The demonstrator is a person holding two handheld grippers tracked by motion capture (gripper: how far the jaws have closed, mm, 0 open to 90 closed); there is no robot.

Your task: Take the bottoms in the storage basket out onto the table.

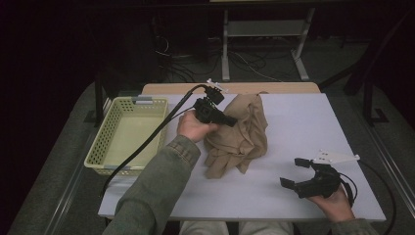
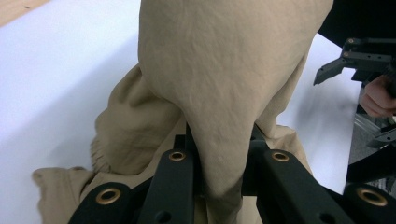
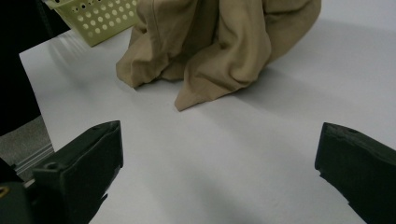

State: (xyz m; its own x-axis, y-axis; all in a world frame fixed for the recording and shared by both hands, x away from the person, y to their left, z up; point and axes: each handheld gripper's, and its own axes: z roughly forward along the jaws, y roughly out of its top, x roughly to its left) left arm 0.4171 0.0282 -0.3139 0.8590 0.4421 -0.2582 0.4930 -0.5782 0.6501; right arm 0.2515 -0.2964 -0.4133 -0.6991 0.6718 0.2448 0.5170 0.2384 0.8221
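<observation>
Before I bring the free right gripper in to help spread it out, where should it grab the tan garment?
Take the loose corner of the tan garment lying flat on the white table, approaching low from the person's side. It juts out free of the bunched folds, and the right gripper already faces it, open.

Dim room. White tabletop [image 1: 303, 127] with wooden far edge. Grey floor [image 1: 58, 161]; tangled cables [image 1: 244, 61] beyond, beside a grey metal stand [image 1: 264, 29].

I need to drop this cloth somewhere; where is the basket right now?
In the high view the yellow basket sits at the table's left edge, just left of the person's left hand and the tan cloth.
</observation>
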